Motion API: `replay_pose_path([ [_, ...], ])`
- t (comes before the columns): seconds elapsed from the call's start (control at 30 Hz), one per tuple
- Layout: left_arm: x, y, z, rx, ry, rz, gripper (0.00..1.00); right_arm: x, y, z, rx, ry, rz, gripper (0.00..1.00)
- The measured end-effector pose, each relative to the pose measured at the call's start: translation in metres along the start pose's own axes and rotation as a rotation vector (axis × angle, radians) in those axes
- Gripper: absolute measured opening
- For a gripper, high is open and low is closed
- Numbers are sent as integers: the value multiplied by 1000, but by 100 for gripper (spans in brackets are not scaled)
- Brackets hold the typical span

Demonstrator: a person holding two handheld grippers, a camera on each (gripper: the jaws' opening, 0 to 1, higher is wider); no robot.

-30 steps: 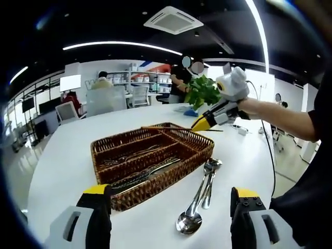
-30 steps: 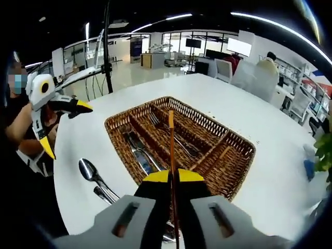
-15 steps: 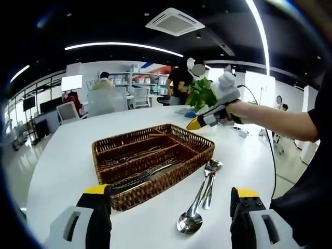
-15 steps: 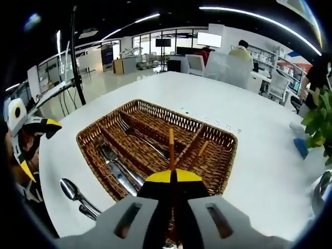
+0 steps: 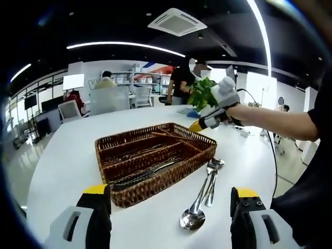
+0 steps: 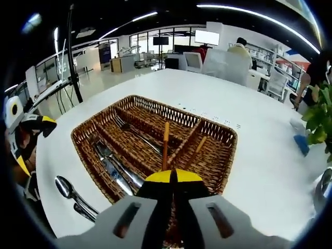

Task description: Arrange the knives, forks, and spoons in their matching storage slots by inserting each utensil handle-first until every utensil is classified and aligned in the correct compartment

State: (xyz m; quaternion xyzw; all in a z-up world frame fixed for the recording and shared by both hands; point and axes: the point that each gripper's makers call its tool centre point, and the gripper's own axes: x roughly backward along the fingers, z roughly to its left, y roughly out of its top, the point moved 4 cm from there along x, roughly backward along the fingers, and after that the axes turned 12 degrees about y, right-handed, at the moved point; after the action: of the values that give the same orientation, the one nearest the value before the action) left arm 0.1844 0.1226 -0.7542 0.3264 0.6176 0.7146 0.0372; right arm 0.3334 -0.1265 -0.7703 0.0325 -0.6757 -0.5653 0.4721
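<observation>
- the right claw (image 6: 169,179) was clamped on a thin brown stick-like utensil (image 6: 165,146), its free end pointing over the wicker tray (image 6: 155,111); what kind of utensil it was could not be told.
- in the left gripper view that right claw (image 5: 199,124) hung over the far corner of the wicker tray (image 5: 171,176), which sat on the white worktop (image 5: 62,161).
- the left claw (image 5: 169,205) stood wide with nothing between its jaws, low over the worktop near the tray.
- two spoons (image 5: 199,199) lay together on the worktop just beside the tray.
- forks (image 6: 136,134) lay in one long slot and metal cutlery (image 6: 111,166) in the next; another brown stick (image 6: 197,150) rested in a neighbouring slot.
- a green plant (image 5: 203,93) stood beyond the tray.
</observation>
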Motion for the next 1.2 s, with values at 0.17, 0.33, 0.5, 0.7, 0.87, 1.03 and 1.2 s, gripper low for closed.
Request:
replay_pose_path([
  [0.17,-1,1,-1,-3,1,2,100,-2,-3,0,9,5,15,9],
  [0.33,-1,0,-1,-6,-2,7,100,-5,-8,4,0,26,28,8],
  [0.5,-1,-2,-1,-6,-2,14,100,-11,-11,8,-8,43,37,9],
  [0.7,1,-6,-1,-6,1,22,100,-20,-14,9,-11,52,59,11],
  [0.87,3,-7,0,-3,4,29,98,-27,-21,8,-32,61,80,10],
  [1.03,3,-9,2,-4,7,36,98,-29,-25,8,-57,66,83,4],
  [1.2,3,-9,2,-5,7,37,98,-27,-22,8,-75,57,61,3],
])
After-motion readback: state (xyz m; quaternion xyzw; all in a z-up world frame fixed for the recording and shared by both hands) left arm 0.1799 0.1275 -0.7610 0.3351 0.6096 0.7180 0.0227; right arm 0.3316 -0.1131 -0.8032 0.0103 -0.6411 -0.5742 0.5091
